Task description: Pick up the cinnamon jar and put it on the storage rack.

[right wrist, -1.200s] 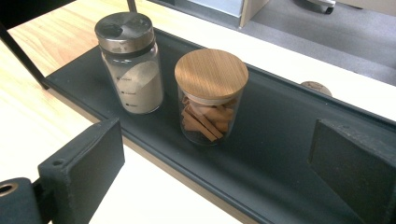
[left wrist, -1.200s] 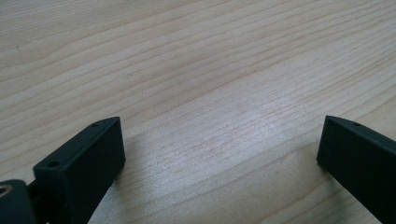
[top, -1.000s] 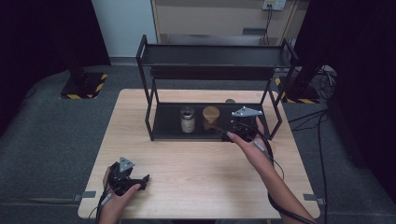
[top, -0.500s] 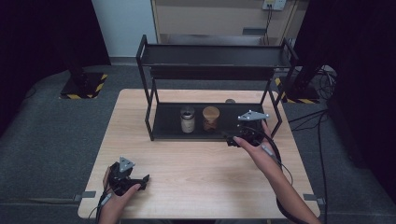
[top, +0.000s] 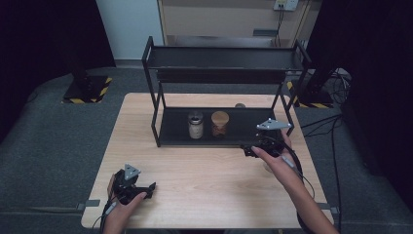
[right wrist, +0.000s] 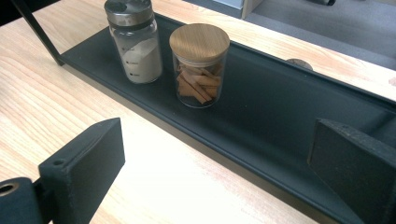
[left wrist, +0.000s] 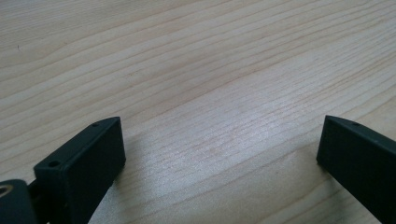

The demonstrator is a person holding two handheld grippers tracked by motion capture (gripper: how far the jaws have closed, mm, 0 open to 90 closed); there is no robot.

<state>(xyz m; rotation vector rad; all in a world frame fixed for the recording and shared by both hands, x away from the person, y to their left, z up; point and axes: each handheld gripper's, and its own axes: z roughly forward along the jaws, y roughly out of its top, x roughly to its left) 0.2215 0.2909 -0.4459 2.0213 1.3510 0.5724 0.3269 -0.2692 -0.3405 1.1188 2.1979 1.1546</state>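
Note:
A black two-tier rack [top: 157,131] stands at the back of the wooden table [top: 214,170]. On its lower tray [right wrist: 280,116] stand a glass shaker with a metal lid and white powder [right wrist: 133,42] [top: 195,125] and a glass jar with a wooden lid holding brown sticks [right wrist: 199,65] [top: 219,124]. My right gripper [top: 247,149] [right wrist: 217,168] hovers open and empty in front of the tray's right part. Near the table's front left my left gripper [top: 148,189] [left wrist: 219,154] rests low over bare wood, open, with nothing between its jaws.
A small round brown thing [top: 239,105] [right wrist: 299,63] lies on the table behind the rack. The rack's upper shelf [top: 224,58] overhangs the lower tray. Dark carpet surrounds the table, with cables [top: 336,126] on the floor at the right.
My right gripper has drawn back from the tray toward the right and the table's front, staying open. The left gripper has not moved.

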